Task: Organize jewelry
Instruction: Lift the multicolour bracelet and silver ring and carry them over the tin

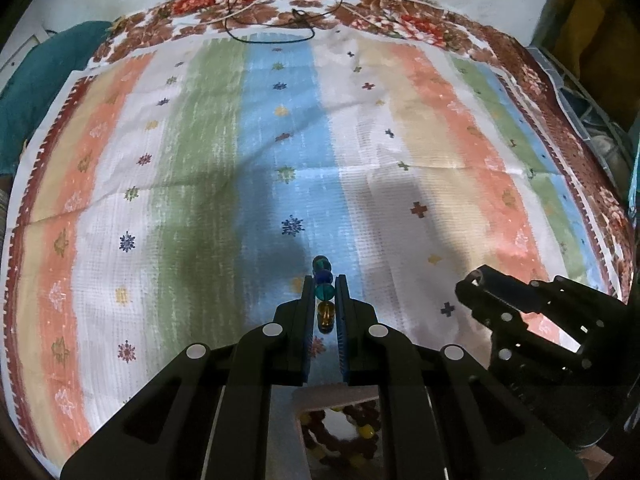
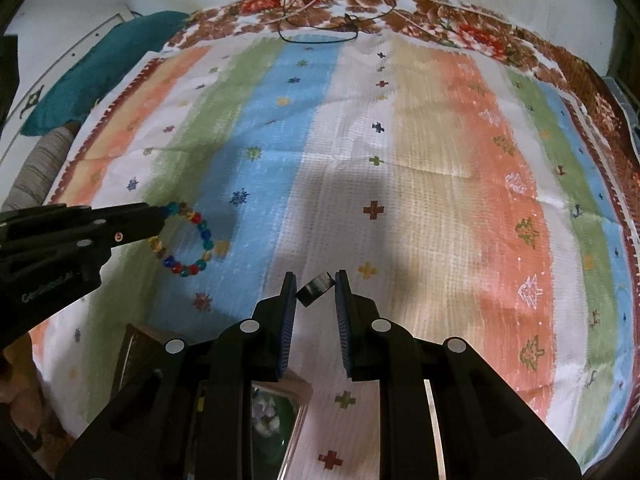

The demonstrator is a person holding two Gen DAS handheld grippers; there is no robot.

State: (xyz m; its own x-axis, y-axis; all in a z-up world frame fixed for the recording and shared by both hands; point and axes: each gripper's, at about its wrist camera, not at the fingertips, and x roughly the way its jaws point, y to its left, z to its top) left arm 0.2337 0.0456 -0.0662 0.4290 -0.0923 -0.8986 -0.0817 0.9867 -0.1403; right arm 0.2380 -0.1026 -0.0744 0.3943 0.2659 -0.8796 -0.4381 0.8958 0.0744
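The left gripper (image 1: 324, 292) has its jaws pressed together on a bracelet of round glass beads in blue, teal, amber and red (image 1: 323, 284). In the left wrist view only four beads show edge-on in the narrow gap between the fingers, near the lower centre; the rest of the loop is hidden behind the fingers. The right wrist view shows that bracelet (image 2: 185, 240) as a full ring hanging from the left gripper's tip (image 2: 162, 213) at the left edge of the frame, over the blue and green stripes.

The right gripper (image 2: 316, 290) pinches a small dark band, apparently a ring (image 2: 316, 289), tilted between the blue-padded fingers (image 2: 289, 312) at lower centre; its exact shape is hard to make out. In the left wrist view the right gripper (image 1: 470, 284) appears at lower right, its jaws unreadable there.

Both grippers hang over one striped woven cloth with small cross and flower motifs (image 1: 400, 152). Below the left gripper's fingers a box edge (image 1: 340, 394) with brown and yellow beads (image 1: 360, 436) is partly hidden. At the bottom of the right wrist view a glass-fronted case (image 2: 280, 416) is cut off by the fingers, its contents blurred. A thin black cord (image 1: 272, 36) lies looped at the cloth's upper edge.
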